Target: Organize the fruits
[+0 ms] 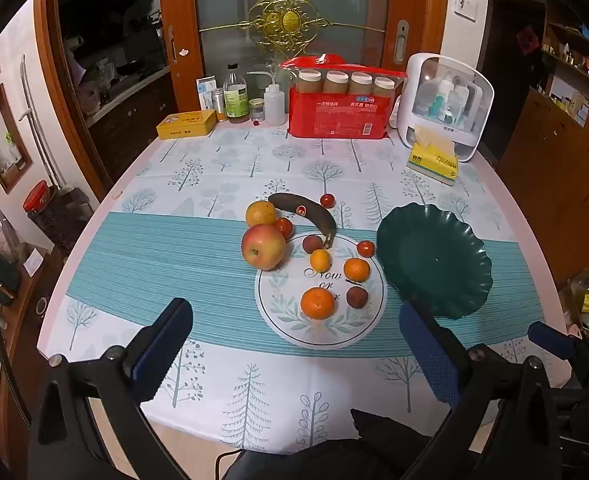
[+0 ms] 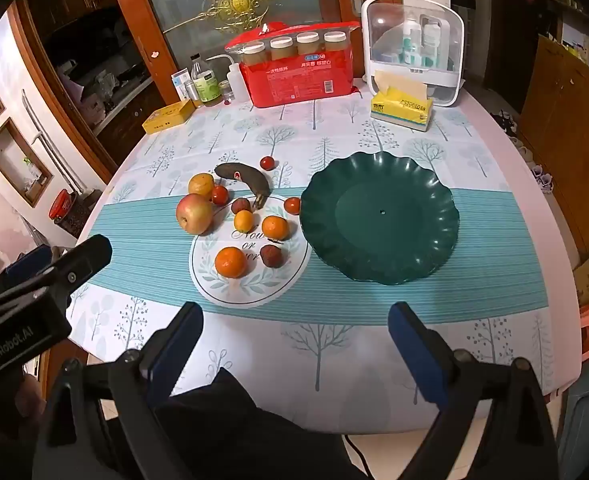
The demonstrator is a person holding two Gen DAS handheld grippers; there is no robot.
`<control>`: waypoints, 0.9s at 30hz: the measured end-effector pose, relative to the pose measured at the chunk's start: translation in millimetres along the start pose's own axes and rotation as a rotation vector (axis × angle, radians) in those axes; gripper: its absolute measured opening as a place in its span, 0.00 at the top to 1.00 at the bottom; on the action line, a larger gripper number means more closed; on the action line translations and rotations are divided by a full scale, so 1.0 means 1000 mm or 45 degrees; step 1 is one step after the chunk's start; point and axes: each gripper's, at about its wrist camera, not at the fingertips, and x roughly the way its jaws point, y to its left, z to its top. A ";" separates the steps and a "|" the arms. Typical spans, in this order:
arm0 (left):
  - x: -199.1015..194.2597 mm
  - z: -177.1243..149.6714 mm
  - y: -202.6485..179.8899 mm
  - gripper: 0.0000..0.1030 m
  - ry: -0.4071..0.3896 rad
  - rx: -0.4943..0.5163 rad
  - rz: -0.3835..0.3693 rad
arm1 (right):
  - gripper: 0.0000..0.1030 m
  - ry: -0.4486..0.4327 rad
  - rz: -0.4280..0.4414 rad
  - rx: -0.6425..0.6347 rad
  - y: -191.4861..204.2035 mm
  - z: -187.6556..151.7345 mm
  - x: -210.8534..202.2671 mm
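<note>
Fruit lies loose on the tablecloth: a red apple point(image 1: 263, 246) point(image 2: 194, 214), an orange point(image 1: 261, 213), a dark overripe banana point(image 1: 303, 211) point(image 2: 243, 182), tangerines point(image 1: 317, 303) point(image 2: 230, 262), small red tomatoes point(image 1: 327, 200) and dark brown fruits point(image 1: 357, 297). An empty dark green scalloped plate point(image 1: 434, 260) point(image 2: 378, 216) stands to their right. My left gripper point(image 1: 294, 340) is open and empty above the table's near edge. My right gripper point(image 2: 294, 340) is open and empty, also near the front edge. The left gripper also shows at the left of the right wrist view point(image 2: 46, 276).
At the back of the table stand a red pack of paper cups point(image 1: 340, 112), jars on it, a white storage box point(image 1: 444, 100), a yellow tissue pack point(image 1: 434, 158), bottles point(image 1: 236, 96) and a yellow tin point(image 1: 186, 124). A wooden cabinet point(image 1: 566, 152) stands at the right.
</note>
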 end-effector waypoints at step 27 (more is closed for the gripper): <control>0.005 -0.007 0.006 0.01 0.039 -0.039 0.004 | 0.08 0.040 0.020 -0.035 0.000 0.003 0.007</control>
